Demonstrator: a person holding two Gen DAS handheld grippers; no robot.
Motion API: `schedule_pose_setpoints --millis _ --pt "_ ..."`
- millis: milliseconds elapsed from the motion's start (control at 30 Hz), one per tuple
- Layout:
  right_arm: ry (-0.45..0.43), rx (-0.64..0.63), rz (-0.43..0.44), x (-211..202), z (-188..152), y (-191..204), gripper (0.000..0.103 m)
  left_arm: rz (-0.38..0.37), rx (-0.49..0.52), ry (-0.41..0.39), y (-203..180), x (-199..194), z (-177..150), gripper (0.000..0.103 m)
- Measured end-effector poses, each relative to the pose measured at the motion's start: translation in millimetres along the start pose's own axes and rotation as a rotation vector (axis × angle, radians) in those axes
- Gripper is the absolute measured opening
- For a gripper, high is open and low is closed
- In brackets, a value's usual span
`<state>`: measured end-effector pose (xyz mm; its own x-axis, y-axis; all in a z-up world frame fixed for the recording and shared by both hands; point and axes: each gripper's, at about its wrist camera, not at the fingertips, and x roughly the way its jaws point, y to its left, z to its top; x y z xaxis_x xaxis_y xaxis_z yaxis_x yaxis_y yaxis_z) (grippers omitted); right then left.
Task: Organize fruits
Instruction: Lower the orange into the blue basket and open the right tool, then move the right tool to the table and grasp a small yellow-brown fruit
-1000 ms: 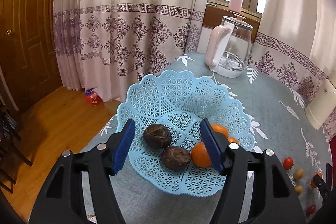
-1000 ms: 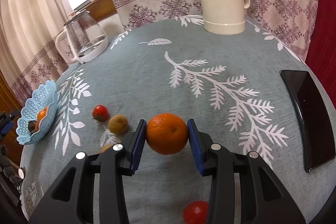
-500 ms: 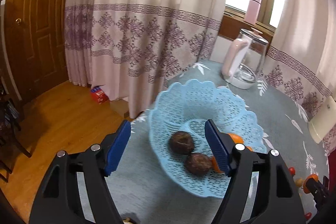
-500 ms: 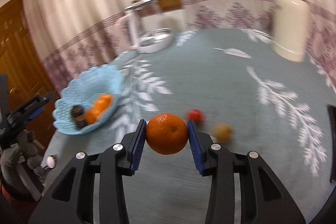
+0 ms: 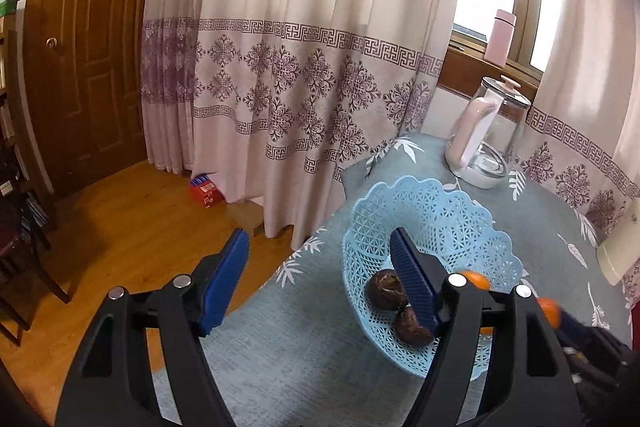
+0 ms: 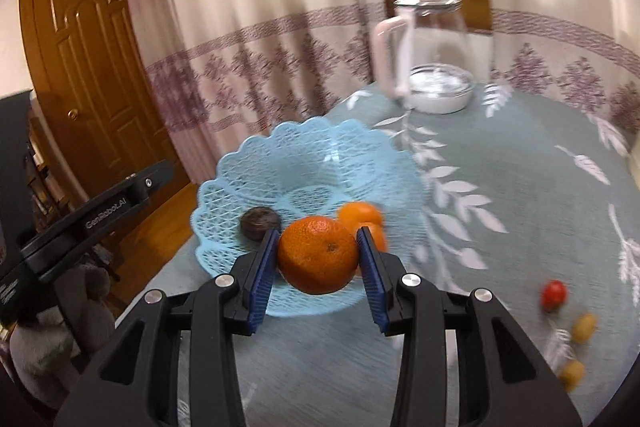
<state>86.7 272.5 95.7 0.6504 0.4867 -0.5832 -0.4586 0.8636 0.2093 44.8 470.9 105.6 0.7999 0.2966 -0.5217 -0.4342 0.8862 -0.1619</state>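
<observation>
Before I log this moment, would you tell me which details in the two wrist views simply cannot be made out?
- Left wrist view: the second dark fruit and an orange in the blue basket are partly hidden by the left claw.
- Left wrist view: the right claw's orange is mostly hidden there.
- Right wrist view: the small fruits on the tablecloth are too blurred to identify.
- Right wrist view: the held orange hides part of the basket's contents.
</observation>
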Motion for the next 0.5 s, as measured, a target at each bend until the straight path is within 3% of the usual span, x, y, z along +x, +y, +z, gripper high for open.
schedule_pose_setpoints --millis 133,233,500 --pt "0.042 -0.026 0.020 21.0 -0.1 13.4 0.042 -0.007 -0.012 0.005 1.4 0.7 2.2 0.074" --pt "0.042 -0.010 0.021 23.2 -1.2 11.7 0.052 -0.014 -0.015 0.010 3.3 1.2 2.1 0.074" --pt "0.038 0.059 0.000 11.1 -10.8 -10.0 0.054 -0.029 -0.009 0.025 0.7 3.1 -1.0 0.075"
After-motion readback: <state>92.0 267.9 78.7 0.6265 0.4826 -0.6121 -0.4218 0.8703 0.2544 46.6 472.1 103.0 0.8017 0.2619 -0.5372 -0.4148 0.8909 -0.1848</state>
